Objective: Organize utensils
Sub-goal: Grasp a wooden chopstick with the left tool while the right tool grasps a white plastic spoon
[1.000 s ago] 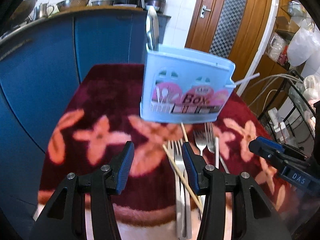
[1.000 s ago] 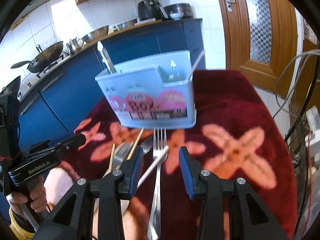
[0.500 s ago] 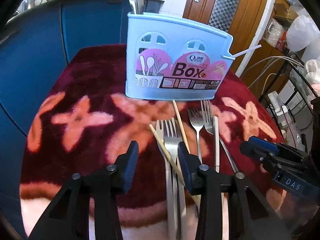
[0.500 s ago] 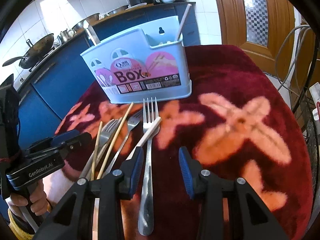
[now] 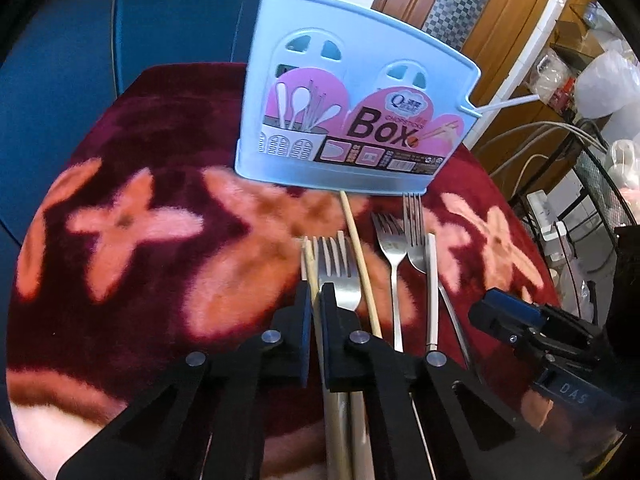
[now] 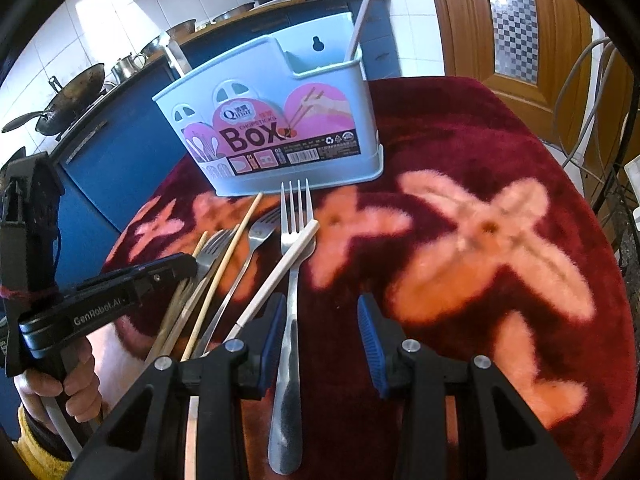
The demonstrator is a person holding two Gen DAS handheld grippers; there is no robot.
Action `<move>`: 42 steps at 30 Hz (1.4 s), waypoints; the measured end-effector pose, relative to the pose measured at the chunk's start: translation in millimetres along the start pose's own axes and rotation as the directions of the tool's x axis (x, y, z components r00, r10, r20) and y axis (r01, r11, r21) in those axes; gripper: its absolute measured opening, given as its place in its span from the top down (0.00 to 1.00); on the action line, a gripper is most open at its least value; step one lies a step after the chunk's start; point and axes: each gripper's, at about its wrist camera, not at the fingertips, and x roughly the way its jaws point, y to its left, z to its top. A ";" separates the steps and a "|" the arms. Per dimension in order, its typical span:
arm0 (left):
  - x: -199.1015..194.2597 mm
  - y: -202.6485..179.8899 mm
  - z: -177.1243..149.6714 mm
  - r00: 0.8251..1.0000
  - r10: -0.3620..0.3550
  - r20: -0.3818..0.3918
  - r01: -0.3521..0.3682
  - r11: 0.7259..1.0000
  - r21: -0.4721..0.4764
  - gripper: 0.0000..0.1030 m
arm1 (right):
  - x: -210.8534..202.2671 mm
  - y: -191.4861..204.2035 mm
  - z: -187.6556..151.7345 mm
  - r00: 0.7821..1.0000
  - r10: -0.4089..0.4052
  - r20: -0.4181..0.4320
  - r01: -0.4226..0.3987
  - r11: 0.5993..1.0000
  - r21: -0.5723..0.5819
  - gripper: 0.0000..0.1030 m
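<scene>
My left gripper (image 5: pixel 316 300) has just closed and now pinches a wooden chopstick (image 5: pixel 309 258) atop the leftmost fork (image 5: pixel 336 276), nearer the box (image 5: pixel 352 120) than before. My right gripper (image 6: pixel 322 322) stays spread over another fork (image 6: pixel 294 248), lower now.

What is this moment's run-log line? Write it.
left gripper: jaws just closed on wooden chopstick | right gripper: open over rightmost fork | box: upright
</scene>
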 end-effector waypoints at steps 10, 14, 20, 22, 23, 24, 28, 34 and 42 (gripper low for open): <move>-7.1 28.9 8.2 0.995 0.089 0.033 -0.087 0.994 -0.072 0.98 | 5.0 5.2 7.0 1.000 0.016 -0.011 -0.016 1.000 0.012 0.61; -0.8 35.3 7.2 0.996 0.094 -0.003 -0.094 0.992 -0.084 0.98 | 10.4 11.0 11.2 0.999 0.045 -0.031 -0.044 0.999 0.029 0.61; -1.8 38.1 5.0 0.995 0.093 -0.032 -0.095 0.994 -0.059 0.97 | 18.6 20.5 17.3 0.996 0.077 -0.054 -0.074 0.995 0.061 0.68; -2.0 38.2 4.7 0.995 0.087 -0.048 -0.089 0.995 -0.053 0.96 | 21.7 23.4 17.5 0.994 0.079 -0.069 -0.075 0.995 0.063 0.72; -2.2 37.7 4.6 0.995 0.084 -0.053 -0.087 0.995 -0.053 0.96 | 22.1 25.0 17.6 0.995 0.077 -0.069 -0.073 0.996 0.060 0.74; -1.8 38.3 4.7 0.995 0.081 -0.061 -0.084 0.995 -0.052 0.96 | 22.8 27.7 18.4 0.995 0.071 -0.072 -0.067 0.996 0.051 0.74; -1.2 40.1 4.3 0.994 0.065 -0.084 -0.070 0.996 -0.058 0.96 | 28.3 33.1 19.5 0.992 0.076 -0.101 -0.071 0.996 0.049 0.78; -2.5 38.7 2.7 0.990 0.046 -0.130 -0.054 0.997 -0.058 0.96 | 44.9 26.8 25.7 0.988 0.073 -0.137 -0.063 0.995 0.077 0.83; -2.4 40.1 5.3 0.976 0.027 -0.216 -0.039 0.998 -0.054 0.94 | 47.0 24.2 29.1 0.982 0.106 -0.156 -0.099 0.994 0.054 0.84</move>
